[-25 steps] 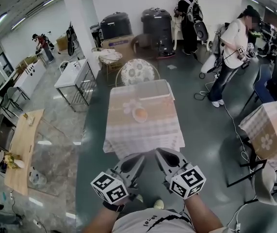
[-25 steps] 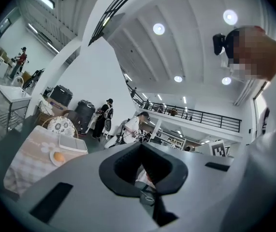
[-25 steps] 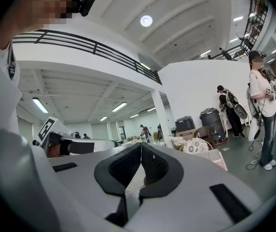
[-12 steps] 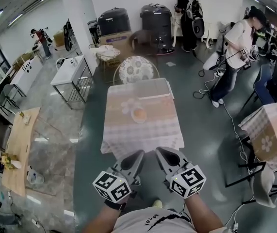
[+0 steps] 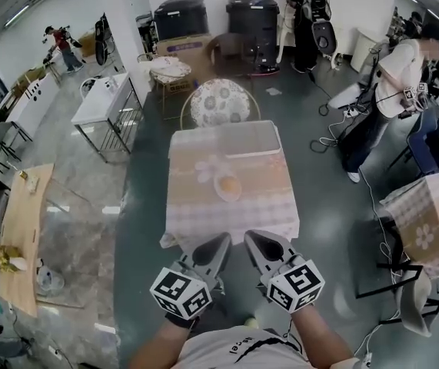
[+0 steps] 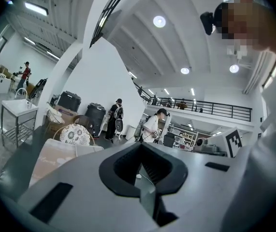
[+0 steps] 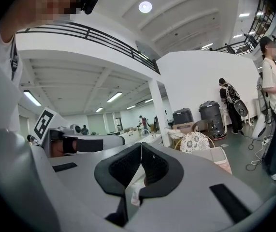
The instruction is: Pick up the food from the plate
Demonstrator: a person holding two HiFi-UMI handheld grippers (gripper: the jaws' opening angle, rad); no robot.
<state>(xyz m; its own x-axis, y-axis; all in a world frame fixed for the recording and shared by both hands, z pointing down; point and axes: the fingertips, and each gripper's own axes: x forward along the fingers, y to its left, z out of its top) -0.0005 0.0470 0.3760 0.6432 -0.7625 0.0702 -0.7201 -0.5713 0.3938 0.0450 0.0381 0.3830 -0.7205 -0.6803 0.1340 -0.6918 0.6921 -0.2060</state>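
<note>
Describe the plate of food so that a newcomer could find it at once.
Find the checked-cloth table straight ahead, with the round floral chair beyond it. Near the table's middle sits a small round plate with an orange-brown lump of food. The pale tray behind it is rectangular and flat.

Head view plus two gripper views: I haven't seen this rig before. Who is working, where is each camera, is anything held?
No robot: a person carries two claws. The head view looks down from their head at the left claw and right claw, short of a table with a checked cloth. On it a plate carries a round piece of food. Each gripper view looks along its own claw. Both claws are shut and empty.
</note>
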